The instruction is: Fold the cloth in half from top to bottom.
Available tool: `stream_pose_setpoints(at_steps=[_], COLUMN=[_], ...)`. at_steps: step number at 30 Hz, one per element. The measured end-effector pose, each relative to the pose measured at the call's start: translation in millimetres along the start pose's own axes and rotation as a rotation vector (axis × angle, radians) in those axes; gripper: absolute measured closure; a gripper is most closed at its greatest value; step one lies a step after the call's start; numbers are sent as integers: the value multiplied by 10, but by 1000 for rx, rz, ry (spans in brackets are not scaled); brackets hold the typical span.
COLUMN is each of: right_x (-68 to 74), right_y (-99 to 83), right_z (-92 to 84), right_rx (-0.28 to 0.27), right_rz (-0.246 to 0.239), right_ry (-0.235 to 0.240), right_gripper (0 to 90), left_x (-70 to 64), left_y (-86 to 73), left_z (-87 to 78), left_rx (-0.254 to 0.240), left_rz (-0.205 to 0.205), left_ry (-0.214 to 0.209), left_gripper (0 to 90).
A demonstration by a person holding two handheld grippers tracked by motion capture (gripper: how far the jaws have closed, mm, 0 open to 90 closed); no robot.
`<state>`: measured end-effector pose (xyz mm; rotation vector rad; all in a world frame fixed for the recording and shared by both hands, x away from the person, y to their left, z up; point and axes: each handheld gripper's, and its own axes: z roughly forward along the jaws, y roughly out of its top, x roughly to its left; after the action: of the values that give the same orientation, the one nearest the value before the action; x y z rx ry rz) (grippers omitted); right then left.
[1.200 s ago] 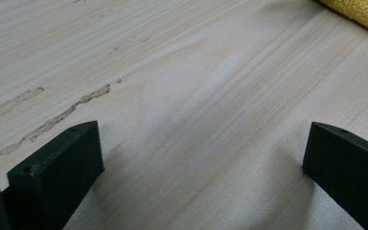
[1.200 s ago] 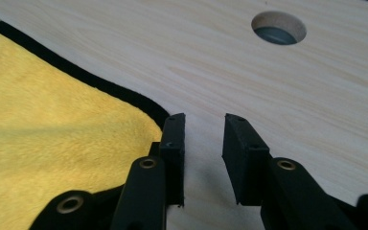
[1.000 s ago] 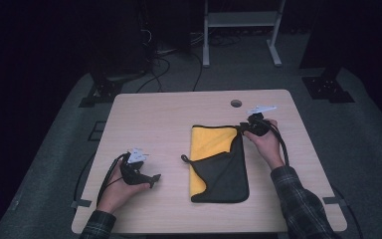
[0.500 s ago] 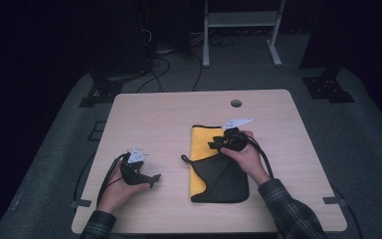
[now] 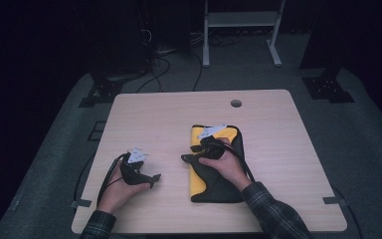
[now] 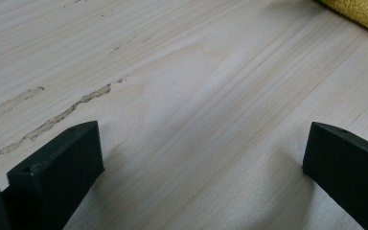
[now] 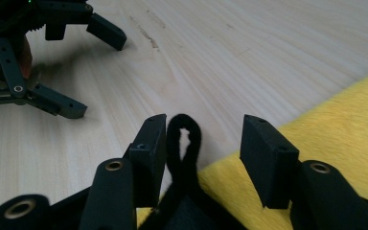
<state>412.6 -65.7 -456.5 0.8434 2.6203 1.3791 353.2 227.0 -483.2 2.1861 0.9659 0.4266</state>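
A folded yellow and black cloth [image 5: 219,189] lies at the middle of the wooden table [image 5: 154,119]. My right gripper [image 5: 189,153] hovers over the cloth's left edge, pointing left. In the right gripper view its jaws [image 7: 206,143] stand apart over the yellow pile [image 7: 335,129], and a thin black loop [image 7: 184,139] of the cloth rises between them, close to the left jaw. My left gripper [image 5: 154,180] rests open on bare wood left of the cloth, also seen as the left gripper [image 7: 96,74] from the right one. Its jaws [image 6: 199,163] are wide apart, with the cloth's yellow edge [image 6: 359,12] far off.
A round cable hole [image 5: 236,103] sits near the table's far edge. Beyond the table stand a white frame [image 5: 238,30], dark stands and cables [image 5: 154,59] on the grey floor. Bare wood stretches left and right of the cloth.
My right gripper has moved from the cloth's far right corner leftward across the cloth to its left edge. The left gripper has stayed where it was.
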Motion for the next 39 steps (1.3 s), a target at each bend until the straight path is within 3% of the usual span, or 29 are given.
stream_pose_setpoints(at_steps=[9, 17, 21, 27, 39], right_x=[52, 54, 63, 80, 39], right_y=[-23, -29, -23, -11, -123], right_z=[257, 280, 256, 121, -424], right_rx=[67, 81, 76, 41, -17], right_rz=[-25, -37, -45, -42, -8], right_ry=[1, 18, 22, 43, 22], right_gripper=[496, 790, 827, 837, 837], left_x=[1, 1, 1, -3, -3], left_y=[1, 1, 1, 0, 0], left_z=[0, 0, 0, 2, 2], left_rx=[0, 0, 0, -2, -3], left_rz=[2, 2, 2, -3, -3], left_ry=[1, 1, 1, 1, 1], left_gripper=[0, 0, 0, 0, 0])
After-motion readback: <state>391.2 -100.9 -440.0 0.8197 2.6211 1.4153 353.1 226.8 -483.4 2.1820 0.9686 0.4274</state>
